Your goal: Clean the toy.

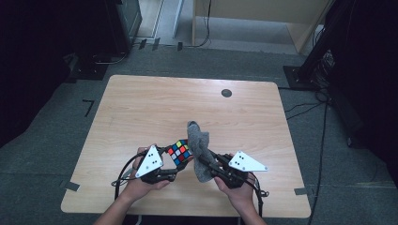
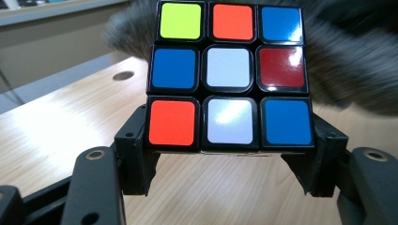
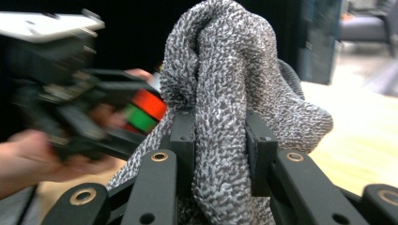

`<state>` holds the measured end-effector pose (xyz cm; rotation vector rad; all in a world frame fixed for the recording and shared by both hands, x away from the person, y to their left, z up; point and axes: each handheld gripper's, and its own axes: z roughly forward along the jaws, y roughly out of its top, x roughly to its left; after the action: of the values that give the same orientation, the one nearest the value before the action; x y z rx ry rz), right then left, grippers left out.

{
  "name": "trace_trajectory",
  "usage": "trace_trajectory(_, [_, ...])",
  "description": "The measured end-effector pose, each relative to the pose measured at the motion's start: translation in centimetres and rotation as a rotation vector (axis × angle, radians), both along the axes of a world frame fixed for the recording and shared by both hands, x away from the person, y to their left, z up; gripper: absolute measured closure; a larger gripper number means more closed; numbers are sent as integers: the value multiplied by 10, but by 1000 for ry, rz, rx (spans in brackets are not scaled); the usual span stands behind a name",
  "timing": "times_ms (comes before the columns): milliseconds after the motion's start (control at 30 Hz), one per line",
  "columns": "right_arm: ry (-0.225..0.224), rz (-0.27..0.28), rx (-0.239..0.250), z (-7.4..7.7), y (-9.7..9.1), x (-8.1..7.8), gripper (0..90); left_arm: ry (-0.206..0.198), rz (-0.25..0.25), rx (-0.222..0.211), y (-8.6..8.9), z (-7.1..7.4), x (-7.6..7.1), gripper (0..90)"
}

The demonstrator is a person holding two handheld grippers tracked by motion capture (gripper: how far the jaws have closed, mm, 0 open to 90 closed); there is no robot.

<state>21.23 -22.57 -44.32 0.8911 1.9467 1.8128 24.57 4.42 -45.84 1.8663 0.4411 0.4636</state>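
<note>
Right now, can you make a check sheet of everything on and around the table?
Surface: wooden table, bare apart from a dark round disc near its far edge.
Job's things: cube held above the table; grey cloth bunched, against the cube.
Clutter: nothing seen.
Grippers: left gripper shut on the cube; right gripper shut on the cloth.
Cables: one trails from each gripper; more on the floor at right.
Surroundings: grey carpet, tape marks, dark stands, wooden furniture behind.

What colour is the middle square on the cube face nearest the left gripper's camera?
White, on the puzzle cube; the left gripper view shows it best.
</note>
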Motion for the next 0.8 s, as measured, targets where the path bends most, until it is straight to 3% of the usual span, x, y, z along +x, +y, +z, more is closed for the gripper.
trace_trajectory(100, [-1,6,-3,0,3,-1,706,1,-5,-10,0,0,-1,340])
trace_trajectory(233, [61,-28,-5,-10,-5,9,708,6,-13,-45,5,3,0,341])
trace_trajectory(300, [84,-28,2,-12,-7,11,707,4,-17,-36,5,2,0,341])
trace_trajectory(367, [43,9,19,-5,-4,7,705,-2,-30,-21,3,1,-1,341])
trace_trajectory(500, [23,24,33,0,-1,3,703,-12,-57,-2,0,0,-3,341])
trace_trajectory(600, [64,3,30,-7,-5,9,705,-26,-70,16,-2,1,-5,341])
trace_trajectory(700, [110,-23,25,-14,-10,14,706,-16,-69,9,-2,1,-4,341])
trace_trajectory(800, [78,8,45,-8,-8,10,704,-22,-71,35,-7,-2,-6,341])
